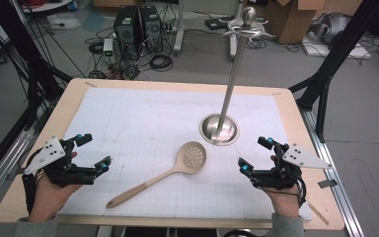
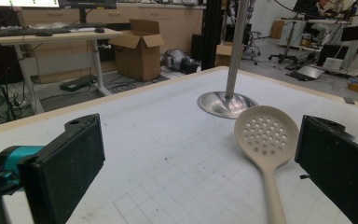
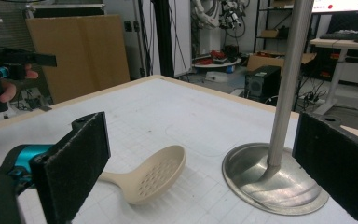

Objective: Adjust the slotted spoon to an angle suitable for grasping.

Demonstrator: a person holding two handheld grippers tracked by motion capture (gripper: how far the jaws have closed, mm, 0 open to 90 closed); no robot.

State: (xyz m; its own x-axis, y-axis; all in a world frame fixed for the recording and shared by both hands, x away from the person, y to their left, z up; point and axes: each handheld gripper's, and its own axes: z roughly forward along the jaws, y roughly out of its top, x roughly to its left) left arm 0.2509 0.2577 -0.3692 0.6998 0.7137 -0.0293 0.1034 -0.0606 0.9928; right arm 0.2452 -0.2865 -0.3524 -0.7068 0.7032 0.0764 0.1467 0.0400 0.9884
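Note:
A beige slotted spoon (image 1: 175,168) lies on the white gridded mat (image 1: 143,123), bowl toward the far right, handle toward the near left. A metal stand (image 1: 220,127) with a round base and a tall pole rises just beyond the bowl. My left gripper (image 1: 94,151) is held near the mat's left edge, open and empty, well left of the spoon handle. On the right, my right gripper (image 1: 254,154) is open and empty, to the right of the spoon bowl. The left gripper view has the spoon (image 2: 265,140) and stand base (image 2: 227,103) ahead; the right gripper view has the spoon (image 3: 156,179) and base (image 3: 272,179).
The wooden table (image 1: 296,123) ends shortly beyond the mat on all sides. Computer towers (image 1: 138,24), cables and cardboard boxes (image 1: 296,17) sit on the floor beyond the far edge. Black frame struts (image 1: 335,54) stand at both sides.

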